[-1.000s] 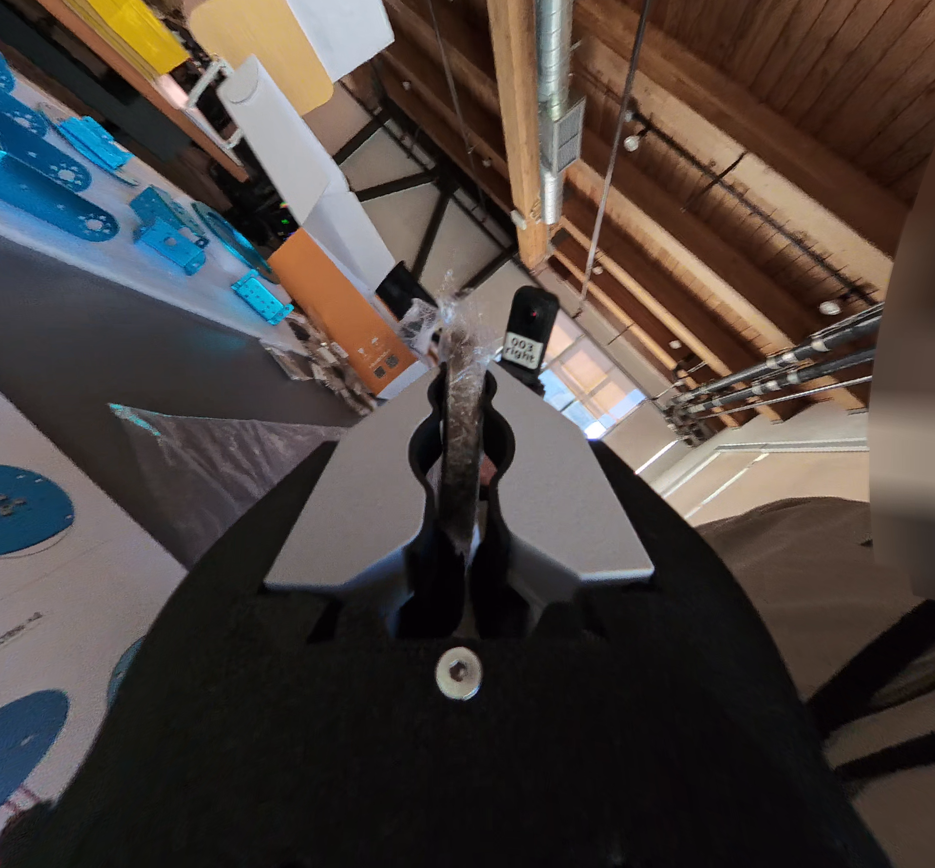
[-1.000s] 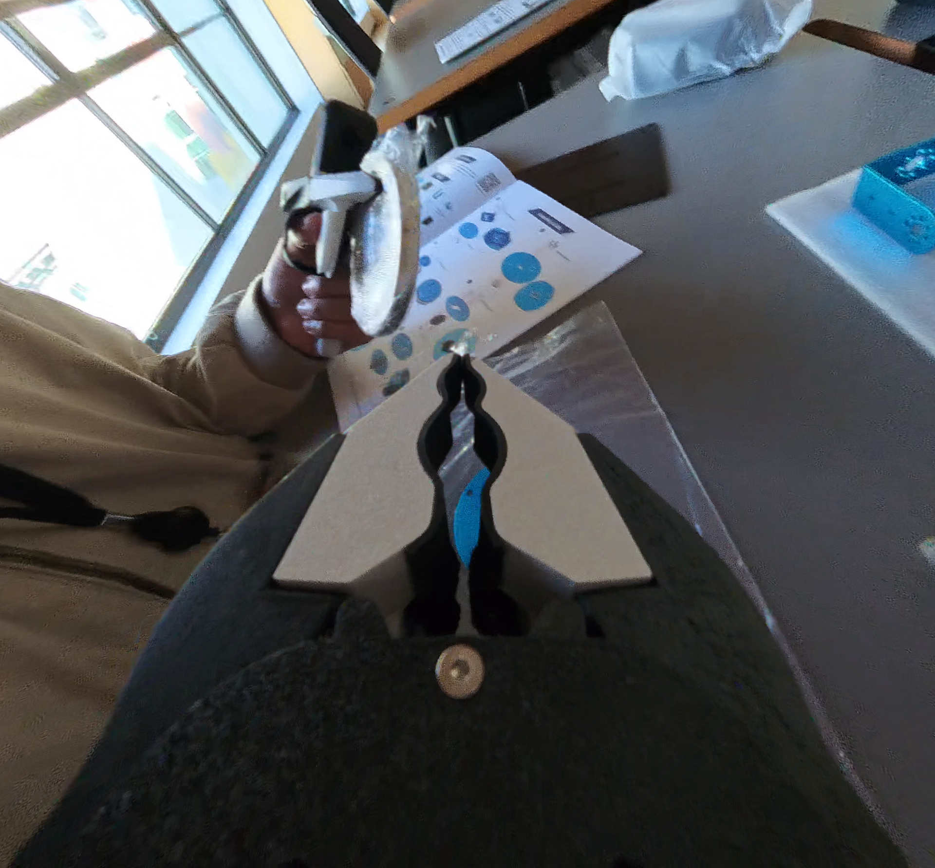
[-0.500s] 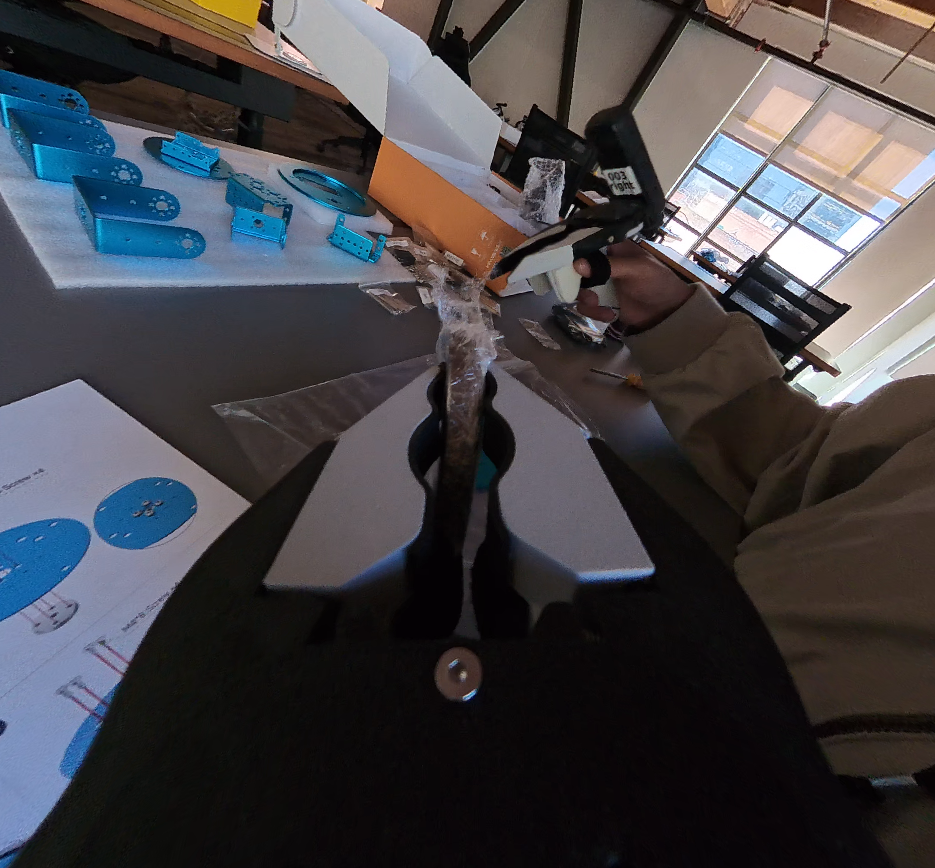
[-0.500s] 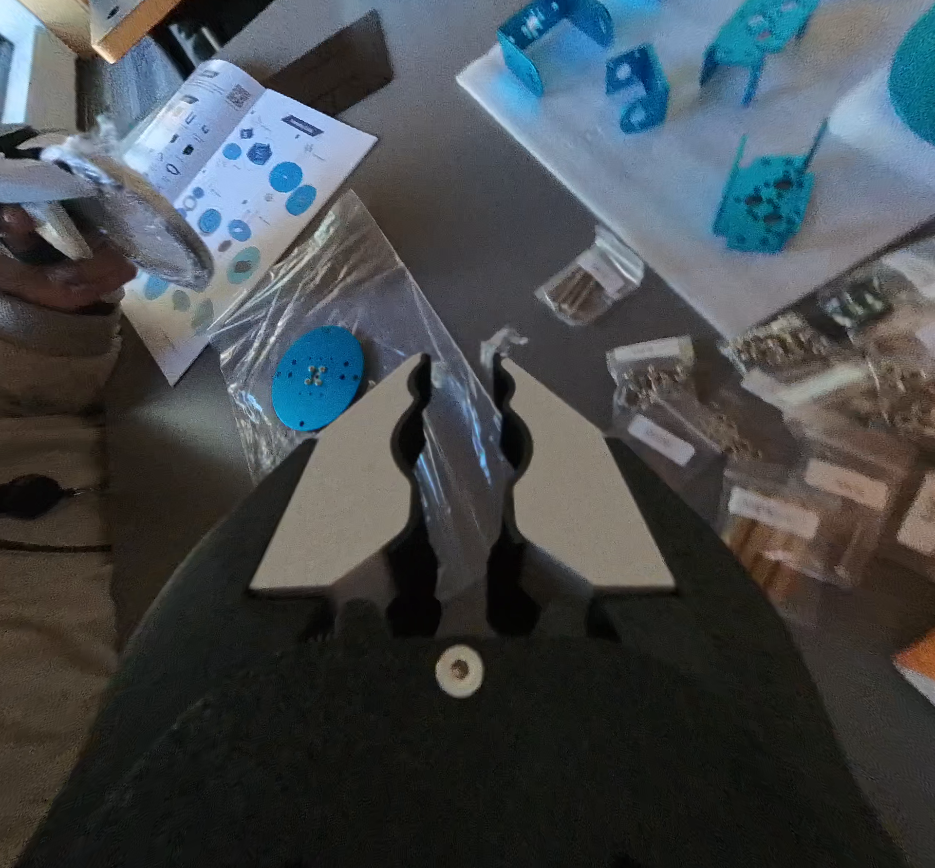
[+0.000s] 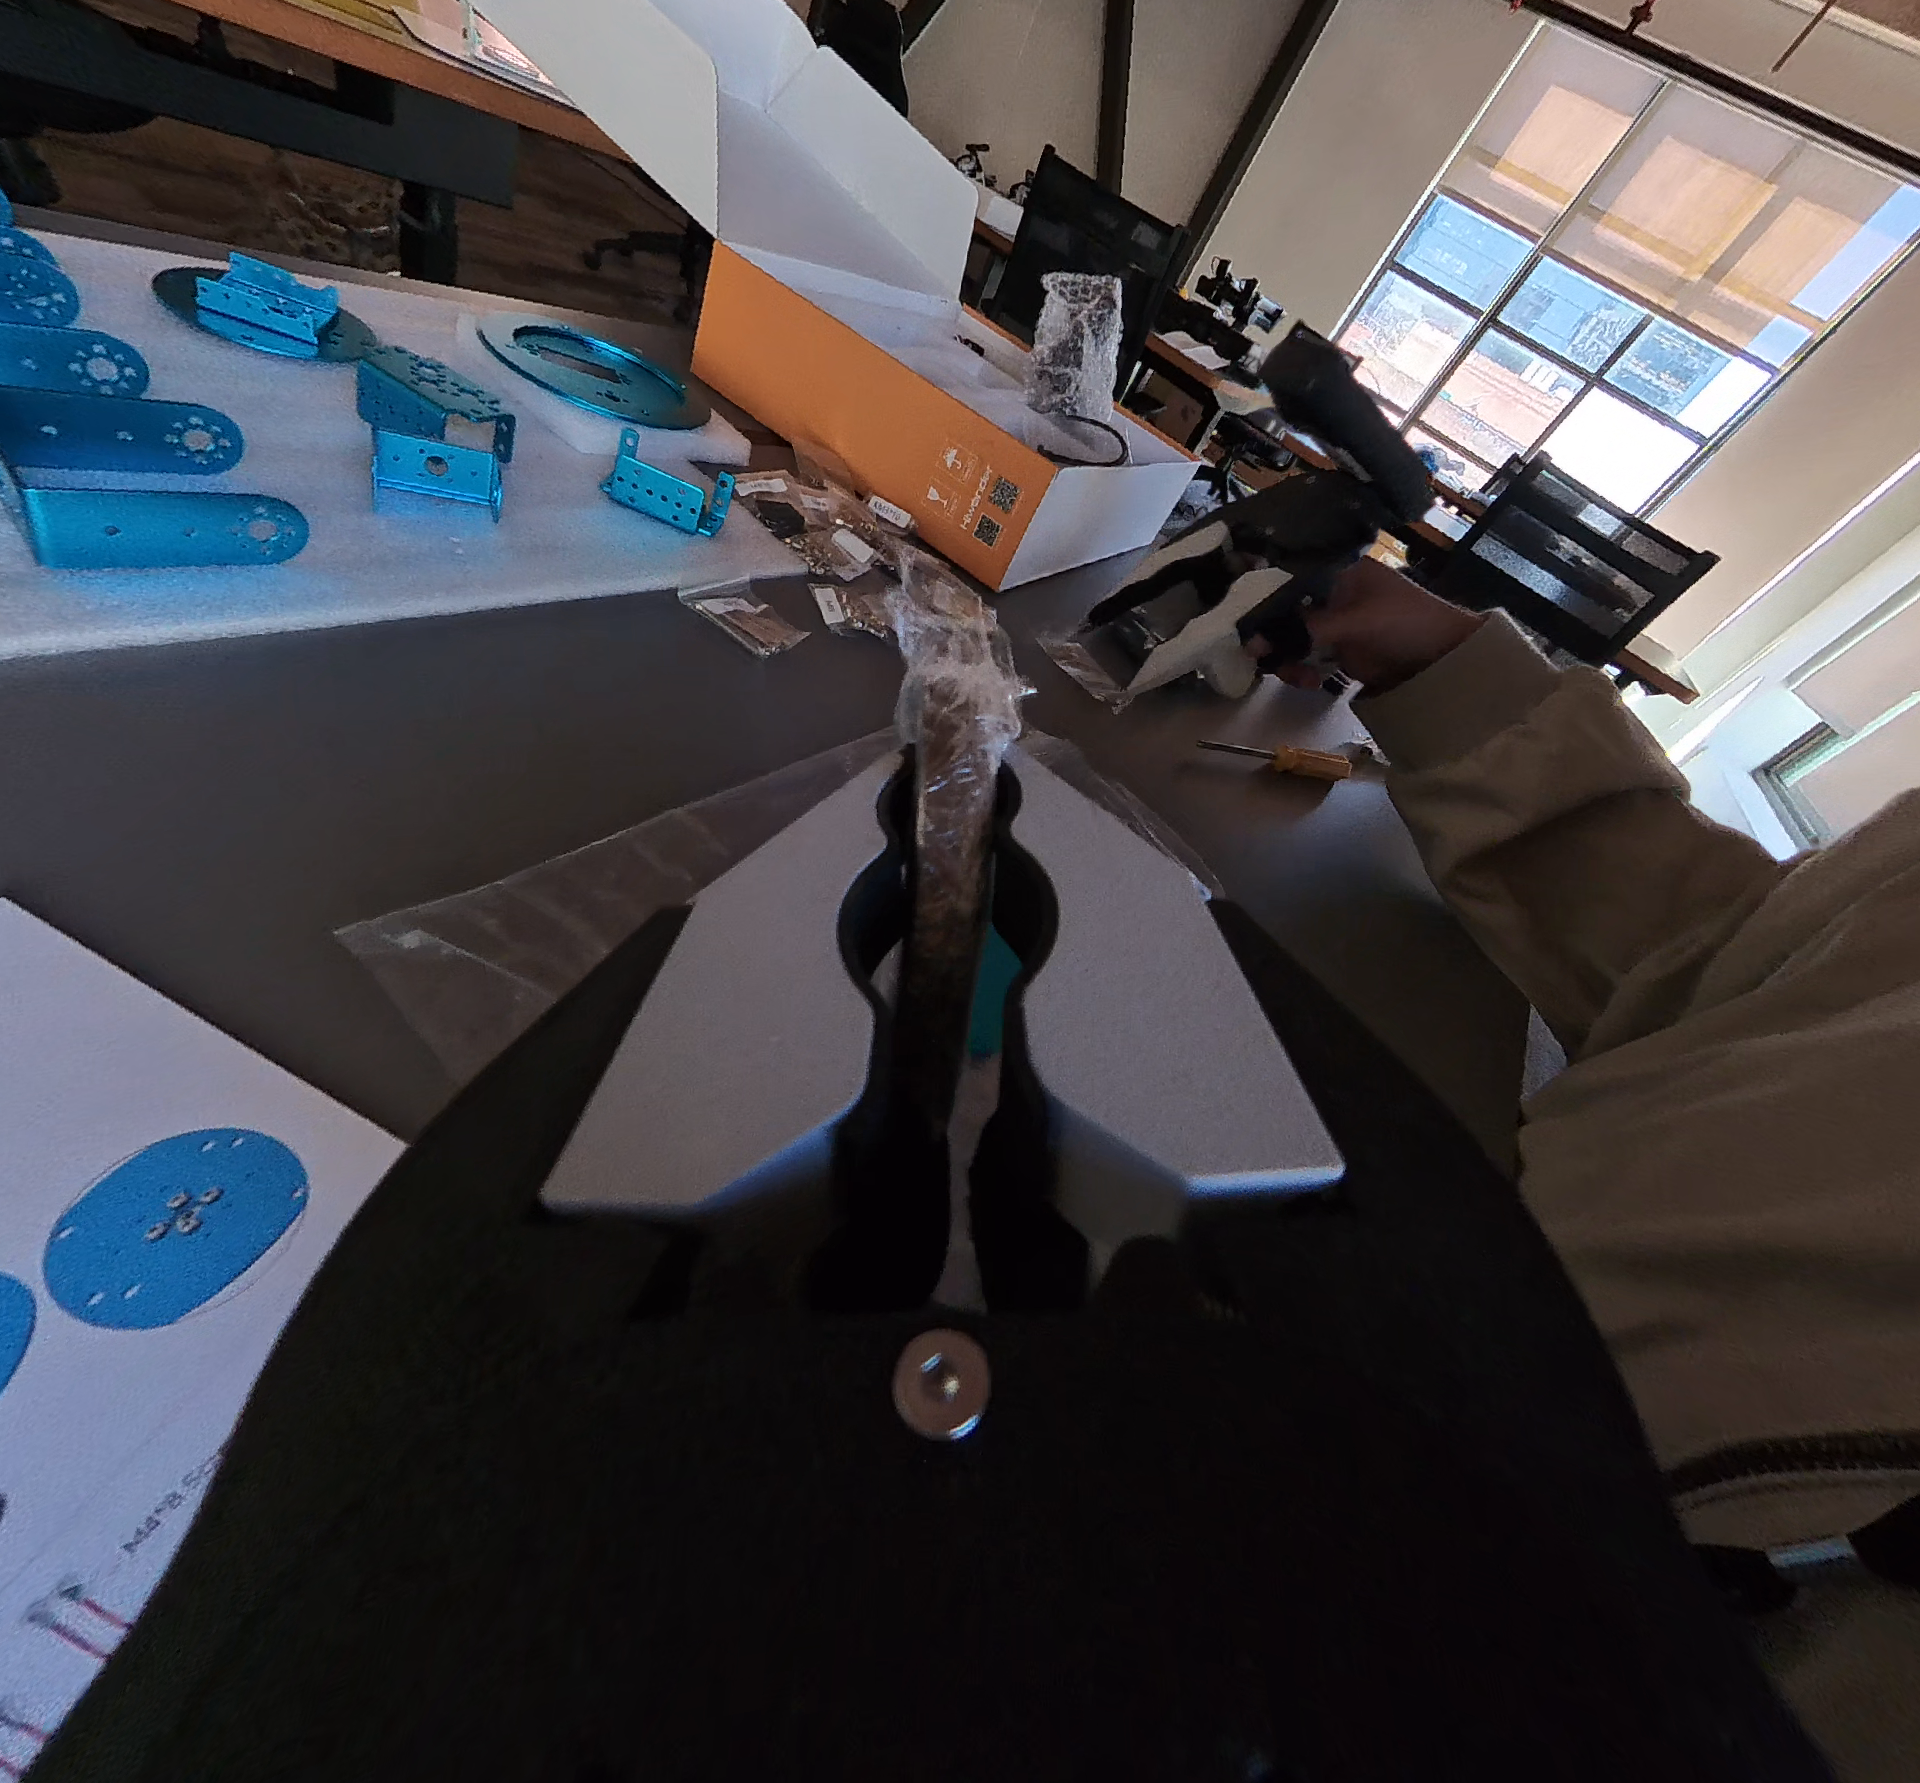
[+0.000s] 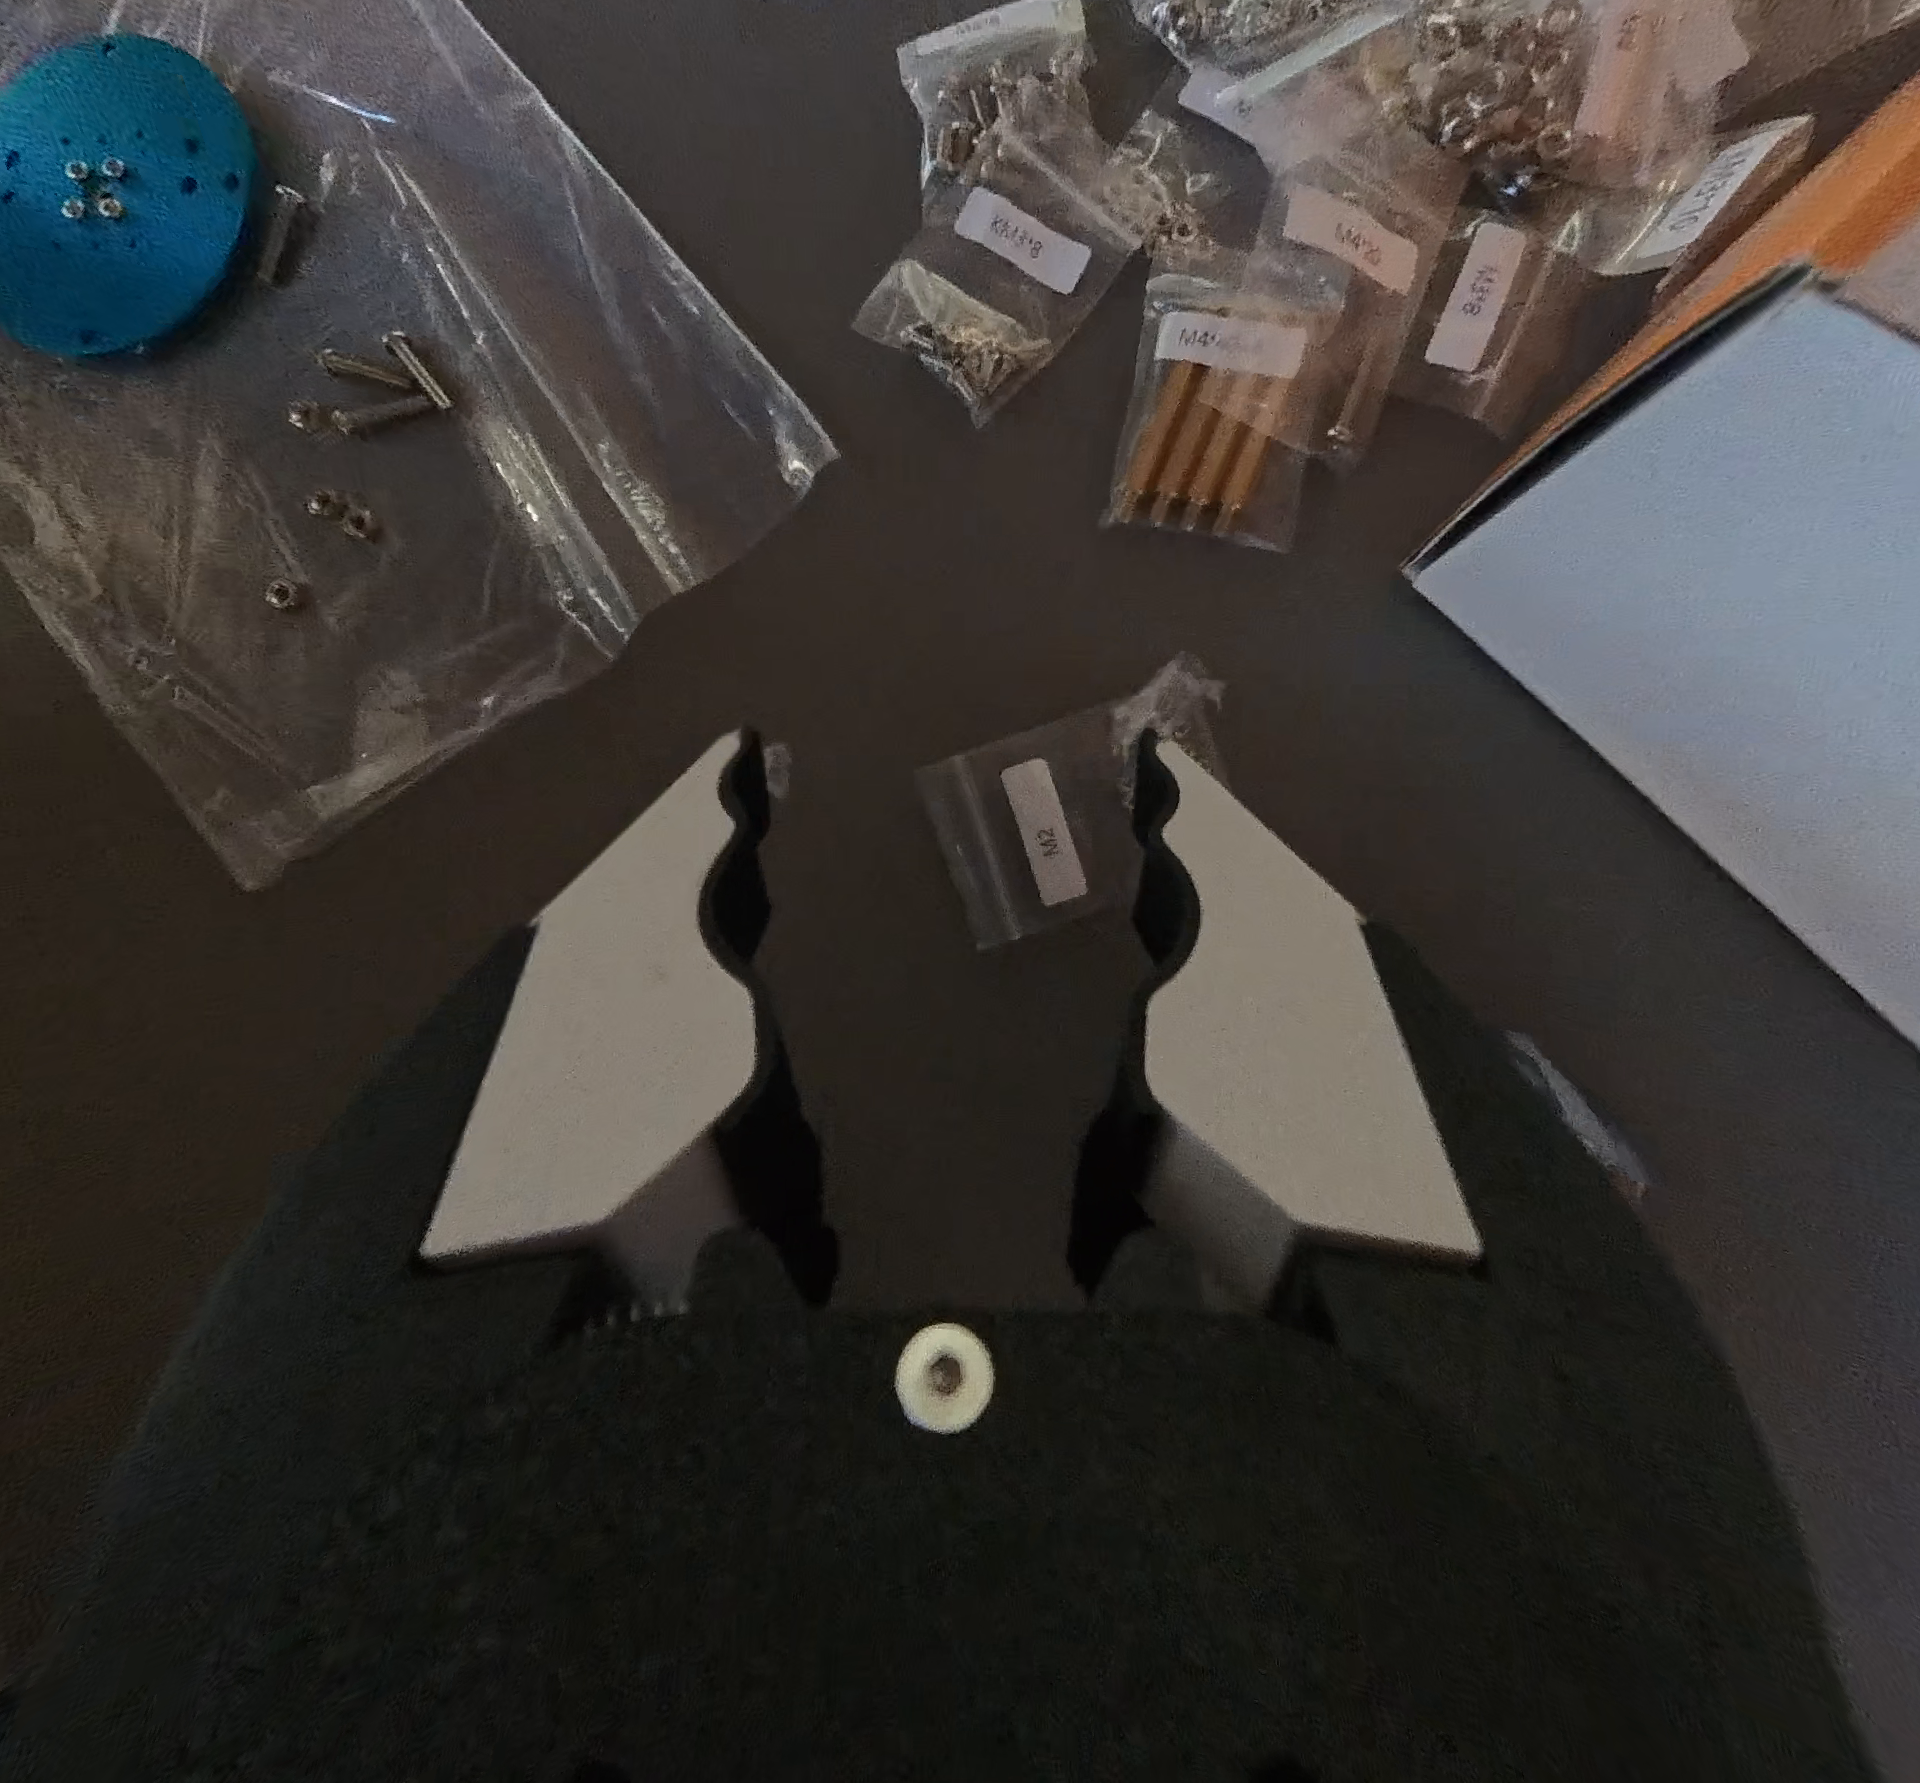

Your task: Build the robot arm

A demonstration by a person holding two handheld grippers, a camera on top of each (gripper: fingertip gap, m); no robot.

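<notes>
Left wrist view: the left gripper is clenched on a flat, dark disc wrapped in crinkled clear film, held edge-on, its long axis running forward along the fingers, above the dark counter. Right wrist view: the right gripper, released and spread wide, points down over a small clear zip bag lying flat on the counter.
</notes>
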